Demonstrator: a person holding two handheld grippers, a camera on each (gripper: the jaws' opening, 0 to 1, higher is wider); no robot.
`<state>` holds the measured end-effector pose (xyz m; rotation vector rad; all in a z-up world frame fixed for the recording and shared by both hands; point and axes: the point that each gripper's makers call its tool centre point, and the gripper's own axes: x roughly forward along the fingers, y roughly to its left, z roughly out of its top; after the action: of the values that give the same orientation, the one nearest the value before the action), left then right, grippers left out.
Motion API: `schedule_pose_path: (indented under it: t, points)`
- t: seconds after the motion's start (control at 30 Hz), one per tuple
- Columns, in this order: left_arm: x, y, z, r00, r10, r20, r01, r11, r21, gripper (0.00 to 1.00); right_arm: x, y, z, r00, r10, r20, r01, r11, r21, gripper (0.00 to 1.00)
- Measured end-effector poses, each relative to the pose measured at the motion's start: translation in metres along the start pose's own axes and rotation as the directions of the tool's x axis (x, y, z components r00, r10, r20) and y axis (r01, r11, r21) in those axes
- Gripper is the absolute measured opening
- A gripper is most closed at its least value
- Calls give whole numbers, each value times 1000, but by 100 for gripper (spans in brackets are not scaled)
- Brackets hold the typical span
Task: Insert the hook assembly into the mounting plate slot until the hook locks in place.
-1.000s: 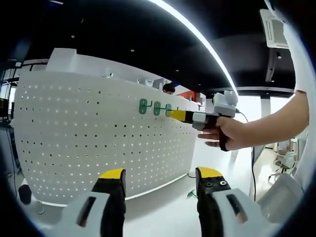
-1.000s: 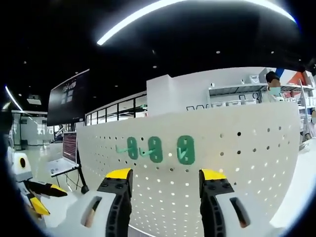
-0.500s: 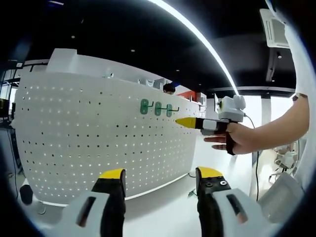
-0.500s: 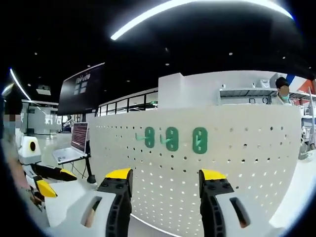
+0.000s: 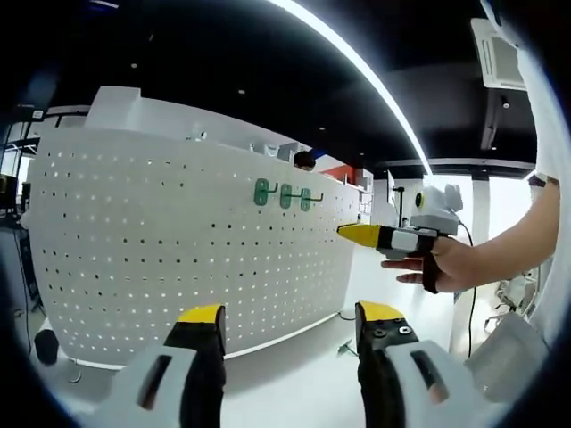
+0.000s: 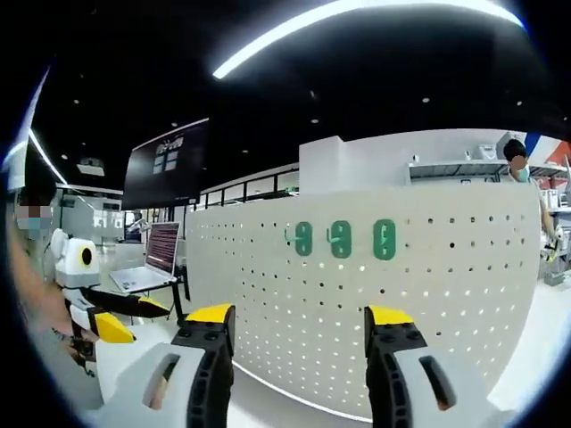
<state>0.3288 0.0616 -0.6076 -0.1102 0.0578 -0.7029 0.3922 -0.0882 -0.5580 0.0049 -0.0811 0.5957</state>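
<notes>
Hooks (image 6: 342, 239), three green ones, sit side by side high on the white pegboard (image 6: 428, 294), seemingly seated in its holes. Right gripper (image 6: 302, 323) and left gripper (image 5: 289, 319) both hang apart from it, jaws spread, empty.

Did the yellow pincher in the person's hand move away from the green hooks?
Yes. In the left gripper view the right gripper has drawn back from the green hooks on the white pegboard, toward the view's lower right.

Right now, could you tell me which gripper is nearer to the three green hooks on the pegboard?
Right. The right gripper hangs just off the green hooks, tips aimed at the pegboard. The left gripper sits farther back, below them.
</notes>
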Motion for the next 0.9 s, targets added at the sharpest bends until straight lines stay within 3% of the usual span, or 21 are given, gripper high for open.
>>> schedule_pose_path:
  t: [0.9]
  points:
    - [-14,-11,-9,1000,-24,-16,24,1000,-1,64,-57,19,-17,1000,4,26,-5,1000,26,63]
